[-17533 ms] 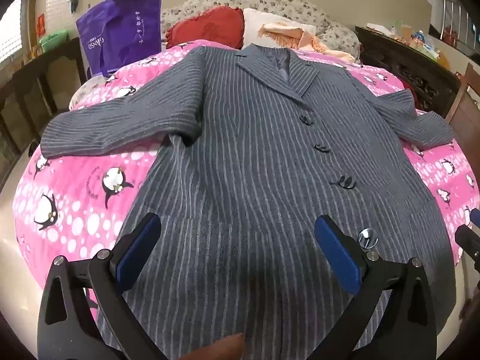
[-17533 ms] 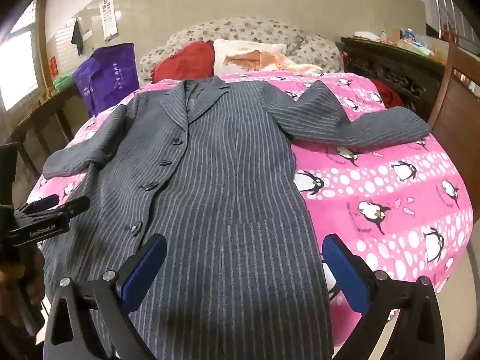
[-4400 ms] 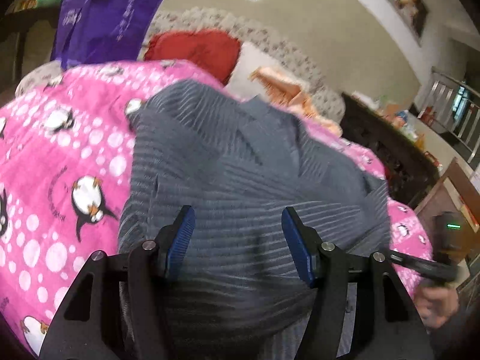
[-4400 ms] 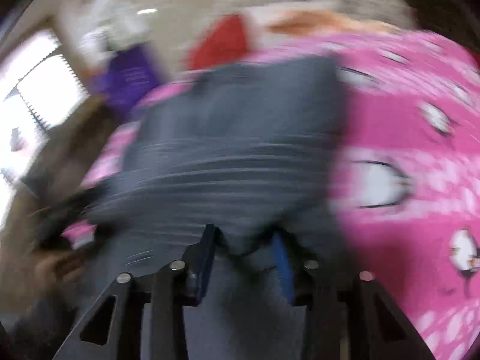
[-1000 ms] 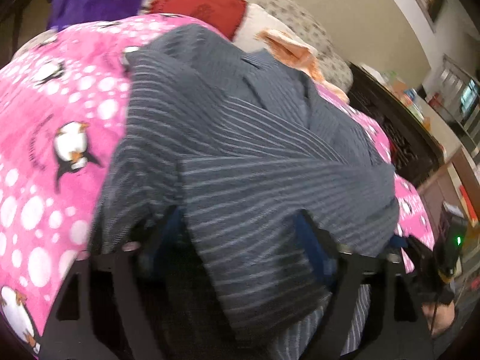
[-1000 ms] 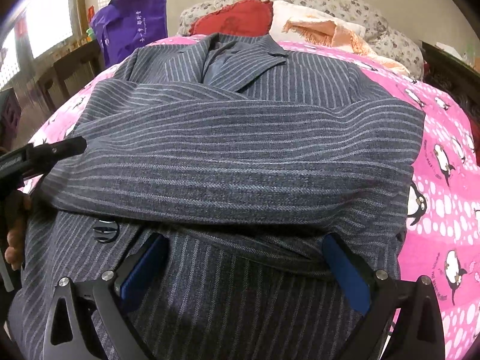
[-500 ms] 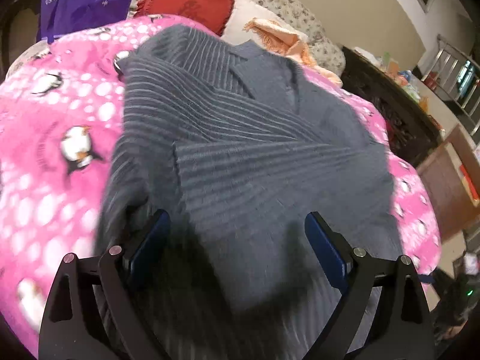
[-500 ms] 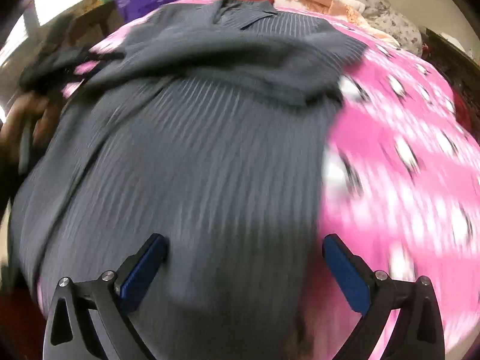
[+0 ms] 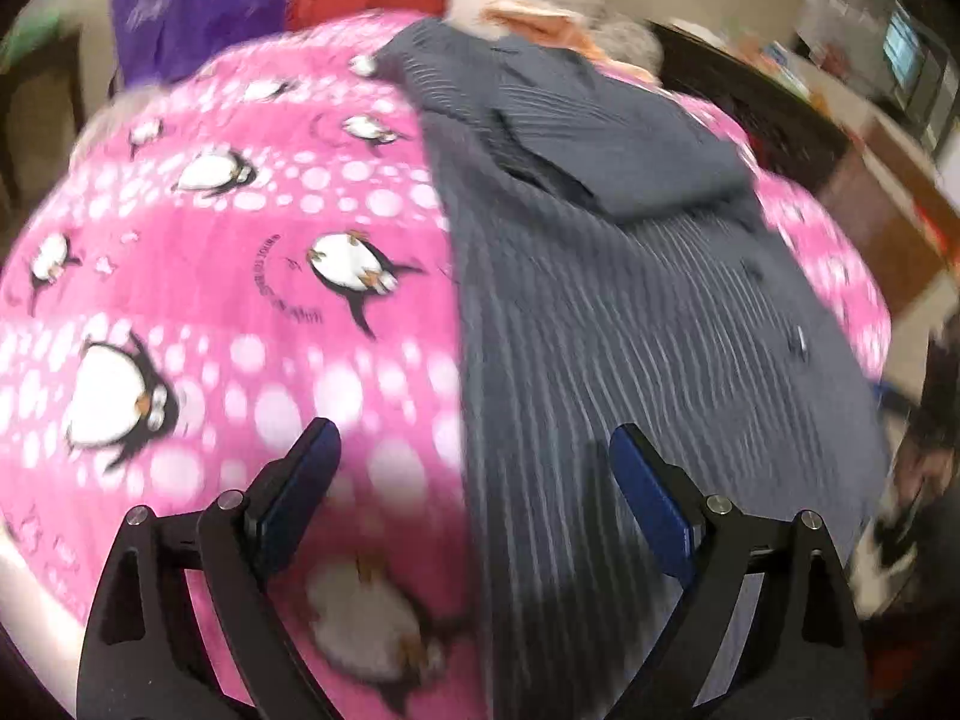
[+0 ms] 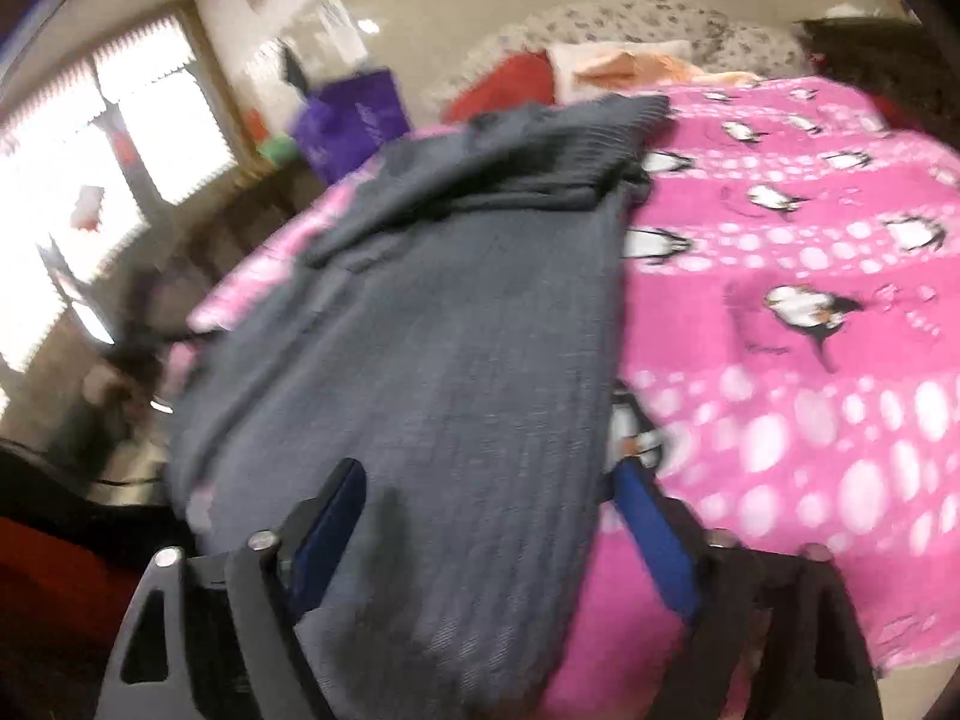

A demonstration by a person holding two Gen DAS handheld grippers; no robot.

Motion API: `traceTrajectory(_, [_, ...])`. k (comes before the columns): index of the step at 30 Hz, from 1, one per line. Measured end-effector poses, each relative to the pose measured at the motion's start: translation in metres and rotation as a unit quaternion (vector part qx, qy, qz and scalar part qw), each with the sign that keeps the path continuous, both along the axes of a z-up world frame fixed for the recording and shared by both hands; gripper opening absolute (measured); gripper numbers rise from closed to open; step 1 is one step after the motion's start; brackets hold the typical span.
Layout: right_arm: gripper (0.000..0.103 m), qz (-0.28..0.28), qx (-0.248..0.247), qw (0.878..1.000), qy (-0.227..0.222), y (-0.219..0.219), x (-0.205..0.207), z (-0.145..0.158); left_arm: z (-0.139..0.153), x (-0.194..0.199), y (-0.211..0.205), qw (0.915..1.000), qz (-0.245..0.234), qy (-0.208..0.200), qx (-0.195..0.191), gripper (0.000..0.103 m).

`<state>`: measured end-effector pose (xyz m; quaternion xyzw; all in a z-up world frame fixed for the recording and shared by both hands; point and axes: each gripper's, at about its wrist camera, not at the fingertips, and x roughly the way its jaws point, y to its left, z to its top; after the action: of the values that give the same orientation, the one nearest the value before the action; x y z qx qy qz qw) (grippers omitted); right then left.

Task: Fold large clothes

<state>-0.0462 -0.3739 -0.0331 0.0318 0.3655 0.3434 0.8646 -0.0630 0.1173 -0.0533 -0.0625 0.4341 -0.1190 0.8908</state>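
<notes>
The left gripper [image 9: 474, 480] stands wide apart over the near left edge of the grey pinstriped coat [image 9: 630, 312] while the right gripper [image 10: 489, 510] is closing around its near right hem, the coat lying lengthwise on the pink penguin blanket [image 9: 228, 276], sleeves folded across its far chest.

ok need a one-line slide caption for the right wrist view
Right gripper closing over the hem edge of a grey pinstriped coat with sleeves folded in, on a pink penguin blanket.

Grey pinstriped coat [image 9: 648, 324] lies lengthwise, sleeves folded across chest.
</notes>
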Motion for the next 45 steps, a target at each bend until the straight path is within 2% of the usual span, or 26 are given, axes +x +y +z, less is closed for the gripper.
traceTrajectory(2, [0.07,0.02,0.011,1.0,0.008,-0.003,-0.01,-0.003,-0.001,-0.012,-0.006,0.9998,-0.02,0.002,0.002,0.091])
traceTrajectory(4, [0.07,0.025,0.009,1.0,0.015,-0.007,-0.016,-0.01,-0.002,-0.021,-0.01,0.9987,-0.045,0.01,-0.023,0.091])
traceTrajectory(9, [0.067,0.031,0.068,0.997,0.022,-0.013,-0.015,-0.013,-0.003,-0.033,-0.023,0.9894,-0.11,0.032,-0.089,0.091])
traceTrajectory(12, [0.066,0.041,0.089,0.995,0.011,-0.006,-0.01,-0.007,-0.004,-0.022,-0.027,0.9873,-0.125,0.03,-0.093,0.09])
traceTrajectory(15, [0.066,0.04,0.114,0.993,0.011,-0.003,-0.003,-0.005,-0.001,-0.012,-0.021,0.9859,-0.117,0.029,-0.116,0.081])
traceTrajectory(18, [0.066,0.057,0.12,0.991,0.026,-0.002,-0.011,-0.007,0.002,-0.024,-0.024,0.982,-0.14,0.034,-0.123,0.065])
traceTrajectory(20, [0.065,0.076,0.122,0.989,0.029,-0.002,-0.02,-0.007,0.005,-0.03,-0.024,0.9789,-0.156,0.032,-0.128,0.063])
traceTrajectory(22, [0.065,0.08,0.118,0.99,0.022,-0.005,-0.023,-0.006,0.005,-0.025,-0.027,0.9805,-0.157,0.027,-0.115,0.063])
traceTrajectory(25, [0.064,0.054,0.118,0.991,0.016,-0.004,-0.006,-0.003,0.002,-0.008,-0.033,0.9812,-0.148,0.032,-0.12,0.061])
traceTrajectory(28, [0.06,0.068,0.112,0.991,0.011,0.004,-0.002,0.0,0.007,-0.01,-0.045,0.9789,-0.171,0.023,-0.109,0.059])
traceTrajectory(30, [0.051,0.08,0.103,0.991,0.007,0.005,-0.008,0.001,0.008,-0.013,-0.046,0.9783,-0.177,0.014,-0.106,0.042])
traceTrajectory(31, [0.041,0.081,0.098,0.992,0.005,0.004,-0.01,0.001,0.006,-0.013,-0.041,0.98,-0.167,0.015,-0.106,0.034])
traceTrajectory(32, [0.032,0.076,0.097,0.992,0.005,0.001,-0.01,0.001,0.003,-0.01,-0.036,0.9817,-0.157,0.018,-0.107,0.02])
traceTrajectory(33, [0.03,0.068,0.097,0.993,0.005,-0.002,-0.008,0.0,0.0,-0.007,-0.031,0.9838,-0.143,0.023,-0.106,0.013])
traceTrajectory(35, [0.03,0.058,0.091,0.994,0.012,-0.004,-0.004,-0.003,-0.006,-0.004,-0.027,0.9854,-0.131,0.032,-0.104,0.013])
traceTrajectory(38, [0.028,0.037,0.03,0.998,0.035,0.003,0.005,-0.019,-0.008,-0.005,-0.028,0.986,-0.131,0.032,-0.098,0.015])
traceTrajectory(41, [0.032,0.027,0.049,0.997,0.046,-0.001,0.005,-0.018,-0.008,-0.006,-0.027,0.9851,-0.134,0.033,-0.103,0.02])
traceTrajectory(43, [0.035,0.031,0.057,0.997,0.05,-0.002,0.004,-0.019,-0.009,-0.007,-0.027,0.9829,-0.14,0.035,-0.114,0.03])
traceTrajectory(45, [0.035,0.04,0.056,0.996,0.049,-0.002,0.0,-0.018,-0.009,-0.008,-0.029,0.9775,-0.154,0.038,-0.139,0.057])
